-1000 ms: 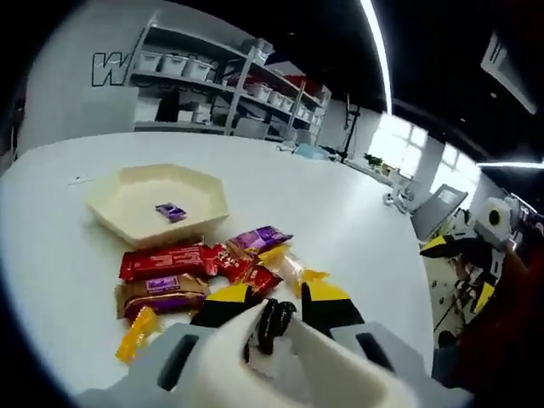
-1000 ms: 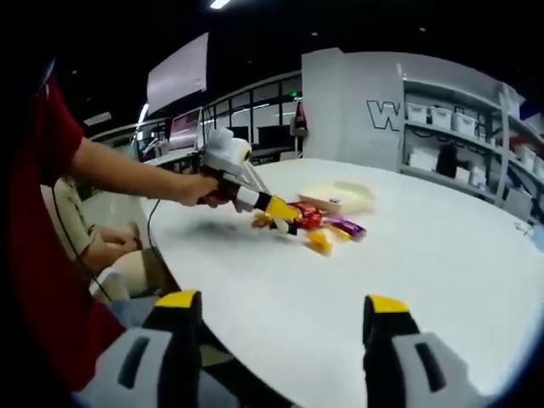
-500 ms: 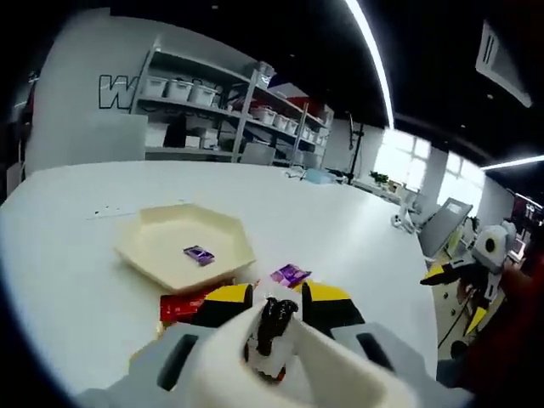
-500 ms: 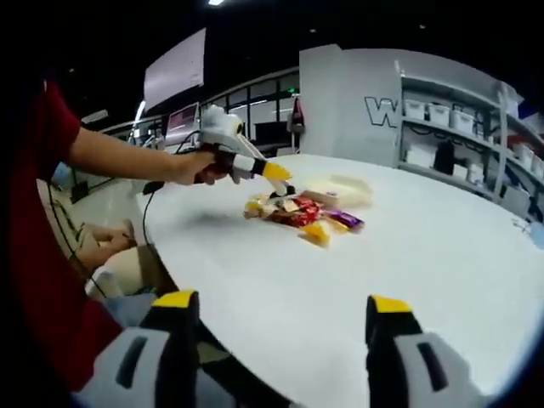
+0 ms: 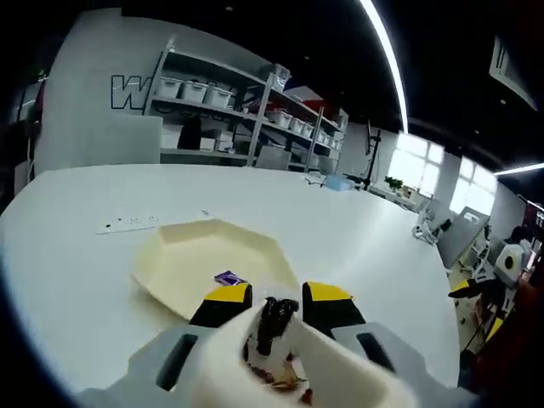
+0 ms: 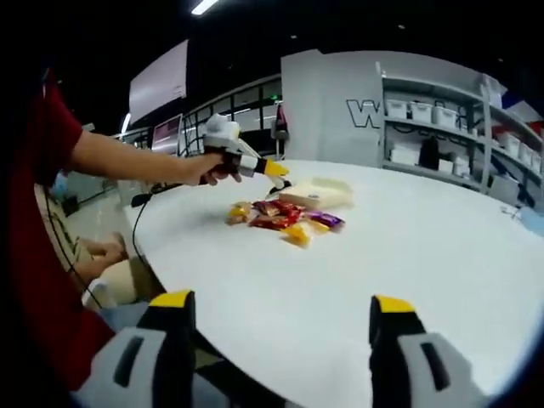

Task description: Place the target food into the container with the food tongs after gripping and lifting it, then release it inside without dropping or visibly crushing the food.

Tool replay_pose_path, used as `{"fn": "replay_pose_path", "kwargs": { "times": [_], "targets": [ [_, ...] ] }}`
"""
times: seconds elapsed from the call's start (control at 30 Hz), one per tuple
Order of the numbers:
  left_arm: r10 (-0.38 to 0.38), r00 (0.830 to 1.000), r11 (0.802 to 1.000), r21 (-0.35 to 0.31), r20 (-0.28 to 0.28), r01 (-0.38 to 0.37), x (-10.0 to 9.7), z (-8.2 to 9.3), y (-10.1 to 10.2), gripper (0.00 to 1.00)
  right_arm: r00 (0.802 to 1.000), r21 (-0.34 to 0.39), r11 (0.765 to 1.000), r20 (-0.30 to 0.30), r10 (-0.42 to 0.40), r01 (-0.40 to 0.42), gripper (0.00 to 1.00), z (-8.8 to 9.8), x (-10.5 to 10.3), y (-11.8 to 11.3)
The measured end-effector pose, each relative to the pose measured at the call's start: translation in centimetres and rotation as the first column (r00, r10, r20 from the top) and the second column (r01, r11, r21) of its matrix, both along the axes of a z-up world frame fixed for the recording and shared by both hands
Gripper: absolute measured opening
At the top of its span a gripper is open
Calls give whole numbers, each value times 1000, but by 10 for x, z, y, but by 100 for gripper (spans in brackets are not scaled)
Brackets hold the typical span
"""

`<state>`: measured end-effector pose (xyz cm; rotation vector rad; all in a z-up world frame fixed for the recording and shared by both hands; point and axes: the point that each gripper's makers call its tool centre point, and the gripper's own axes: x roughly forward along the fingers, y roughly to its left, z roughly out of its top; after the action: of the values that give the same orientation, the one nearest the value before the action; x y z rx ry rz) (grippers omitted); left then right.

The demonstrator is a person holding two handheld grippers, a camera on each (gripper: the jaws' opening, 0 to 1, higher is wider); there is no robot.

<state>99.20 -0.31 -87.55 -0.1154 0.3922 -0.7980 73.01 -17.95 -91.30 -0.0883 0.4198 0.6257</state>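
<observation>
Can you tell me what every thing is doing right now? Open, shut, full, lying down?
Left hand-held gripper: shut on a dark wrapped snack, lifted near the tray.
Right hand-held gripper: open, holding nothing.
Cream hexagonal plastic tray: upright on the table, nearly bare.
Small purple wrapped candy: lying inside the tray.
Pile of red, purple and yellow snack packets: lying on the white table beside the tray.

Dark wrapped snack pinched in tongs above cream hexagonal tray; purple packet inside tray.
</observation>
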Motion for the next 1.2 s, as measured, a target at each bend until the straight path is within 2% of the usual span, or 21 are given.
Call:
{"fn": "replay_pose_path", "kwargs": {
  "times": [0.2,0.3,0.43,0.47,0.53,0.57,0.63,0.67,0.87,1.0,1.1,1.2],
  "targets": [
    [38,999,999,27,21,-38,26,3,0,21,1000,0,1000,-6,-16,16,83,-1,5,-6],
    [45,999,999,21,15,-45,29,2,-2,23,1000,-5,1000,-10,-22,22,82,-2,7,-9],
    [7,1000,1000,19,20,-7,13,2,-10,24,999,6,999,-16,-33,33,82,-4,7,-14],
    [-28,998,998,52,54,25,3,2,-13,24,999,6,999,-21,-32,32,82,-6,8,-14],
    [-96,993,994,48,61,94,-17,0,-21,25,999,-2,1000,-27,-24,24,82,-8,8,-13],
    [-123,990,991,57,62,119,-24,-2,-23,25,999,-2,1000,-27,-22,22,82,-9,9,-13],
    [-146,987,983,123,69,137,-33,-15,-23,25,1000,-1,1000,-28,-15,15,82,-9,10,-11],
    [-149,987,983,120,61,141,-37,-17,-24,25,1000,-3,1000,-27,-12,12,82,-8,10,-9],
    [-189,982,978,99,25,186,-48,-26,-30,26,1000,-3,1000,-19,3,-3,82,-6,7,-3],
    [-229,972,967,132,59,220,-51,-32,-36,26,1000,-6,1000,-25,2,-2,82,-8,4,-3],
    [-236,970,965,127,53,228,-49,-35,-38,27,1000,-7,1000,-26,2,-2,81,-9,2,-4],
    [-272,960,951,171,61,258,-52,-44,-39,27,1000,-3,1000,-24,-2,2,81,-7,2,-4]
  ]
}}
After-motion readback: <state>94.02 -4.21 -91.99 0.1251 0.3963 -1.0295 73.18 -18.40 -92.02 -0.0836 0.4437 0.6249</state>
